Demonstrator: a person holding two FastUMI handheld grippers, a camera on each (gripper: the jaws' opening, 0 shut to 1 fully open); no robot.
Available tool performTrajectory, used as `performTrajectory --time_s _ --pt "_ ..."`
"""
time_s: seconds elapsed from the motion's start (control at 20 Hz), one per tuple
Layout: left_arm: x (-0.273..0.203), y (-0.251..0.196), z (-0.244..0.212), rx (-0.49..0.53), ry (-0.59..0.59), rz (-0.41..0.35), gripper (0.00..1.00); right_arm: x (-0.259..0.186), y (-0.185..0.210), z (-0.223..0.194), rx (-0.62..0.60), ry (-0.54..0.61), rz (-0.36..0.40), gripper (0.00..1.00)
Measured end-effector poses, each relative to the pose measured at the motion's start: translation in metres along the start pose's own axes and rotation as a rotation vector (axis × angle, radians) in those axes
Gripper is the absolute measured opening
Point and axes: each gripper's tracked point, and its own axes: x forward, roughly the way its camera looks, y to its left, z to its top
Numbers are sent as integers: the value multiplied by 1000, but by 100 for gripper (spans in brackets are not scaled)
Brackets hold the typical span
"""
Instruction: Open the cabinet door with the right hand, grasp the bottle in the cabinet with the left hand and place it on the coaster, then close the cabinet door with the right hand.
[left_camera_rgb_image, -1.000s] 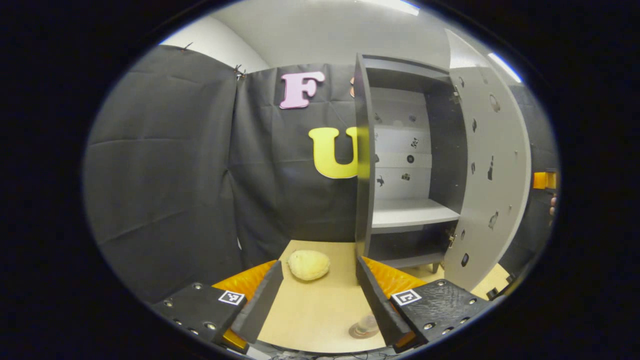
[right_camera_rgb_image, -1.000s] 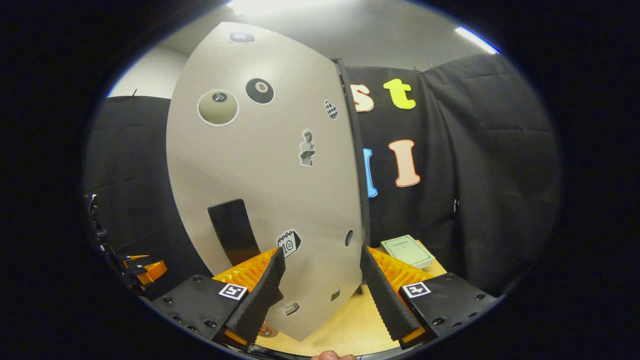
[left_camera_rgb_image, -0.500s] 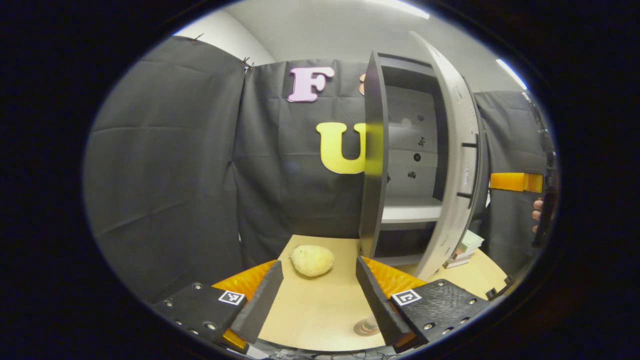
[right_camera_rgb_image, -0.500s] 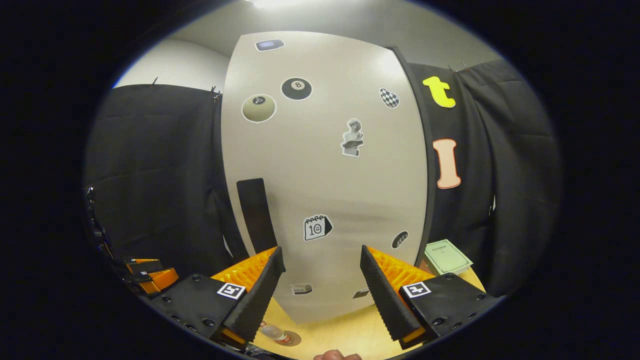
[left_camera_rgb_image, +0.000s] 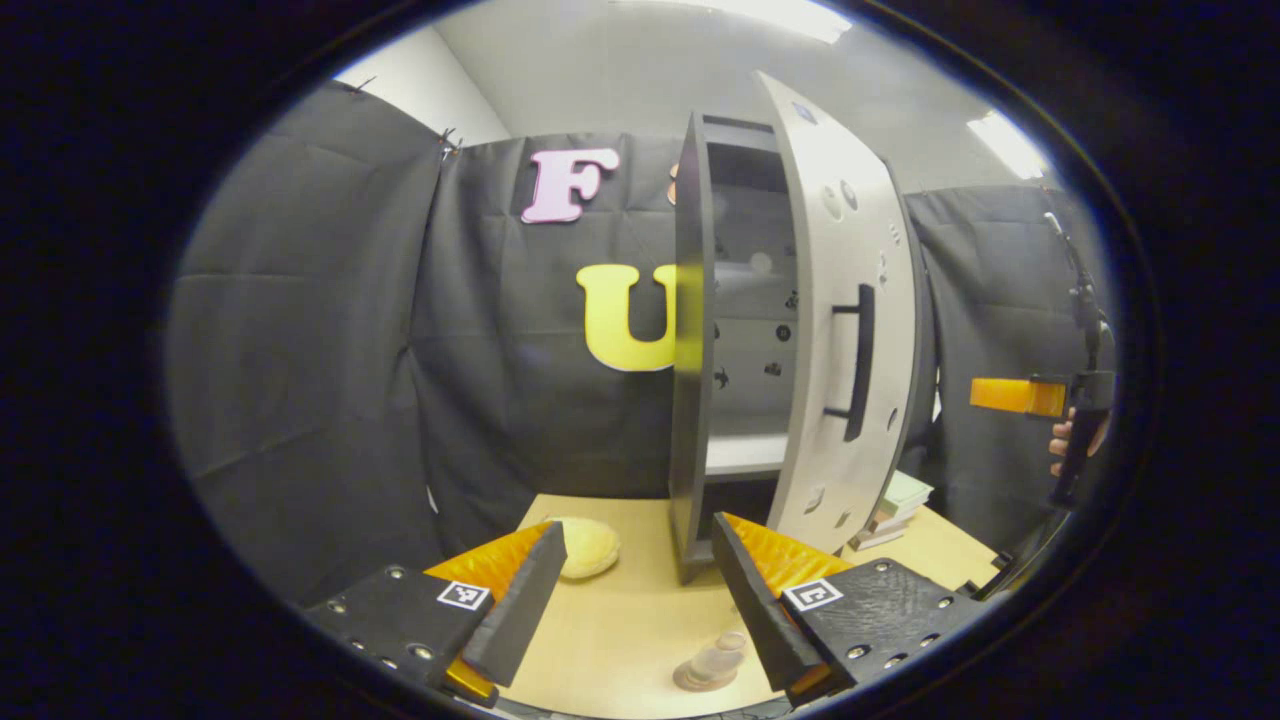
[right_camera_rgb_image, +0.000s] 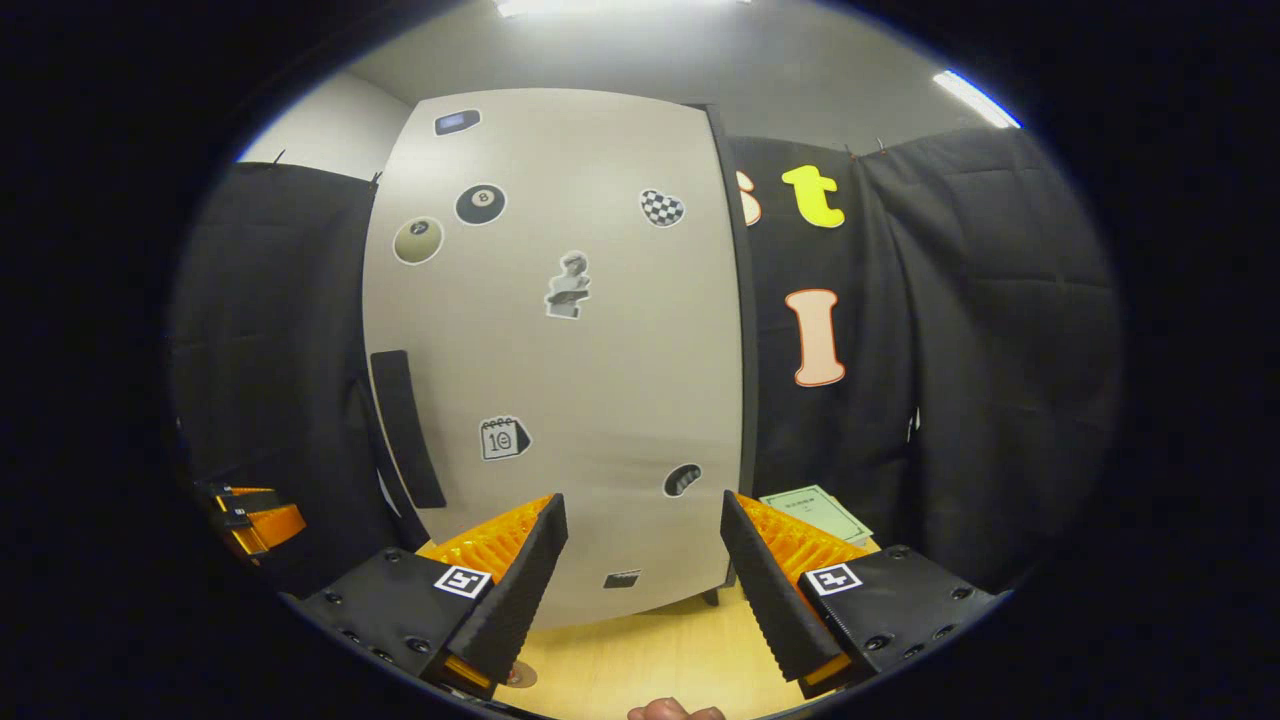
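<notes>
The cabinet door (left_camera_rgb_image: 835, 330) stands part open, its handle (left_camera_rgb_image: 858, 360) facing out. The bottle (left_camera_rgb_image: 718, 660) seems to stand on the coaster (left_camera_rgb_image: 697, 680) on the counter (left_camera_rgb_image: 620, 620). Left gripper (left_camera_rgb_image: 635, 590) and right gripper (right_camera_rgb_image: 640, 585) fingers are spread wide, holding nothing.

Tall dark cabinet (left_camera_rgb_image: 690, 400) standing upright on the table, its pale grey, sticker-covered door (left_camera_rgb_image: 840, 330) ajar, with a dark vertical bar handle (left_camera_rgb_image: 858, 362). Clear bottle (left_camera_rgb_image: 718, 660) upright on a round coaster (left_camera_rgb_image: 692, 680) on the tabletop, near the front edge, well apart from the cabinet.
</notes>
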Motion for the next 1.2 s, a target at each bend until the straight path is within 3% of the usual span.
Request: performTrajectory --time_s 0.3,0.65,0.9,0.95,1.0,1.2 --pt "20 -40 19 -108 -35 26 89 -11 -72 18 -14 -76 -51 98" --pt "19 -74 44 -41 -95 79 88 -19 -133 20 -40 -118 -76 98" --pt "16 -90 51 -62 -121 93 88 -19 -145 10 -26 -96 -40 98" --pt "14 -93 52 -59 -123 98 92 -18 -146 9 -26 -94 -31 98" --pt "12 -95 51 -55 -121 103 88 -18 -148 6 -31 -85 -24 98" --pt "7 -105 52 -45 -117 111 90 -16 -152 -1 -38 -54 24 98"
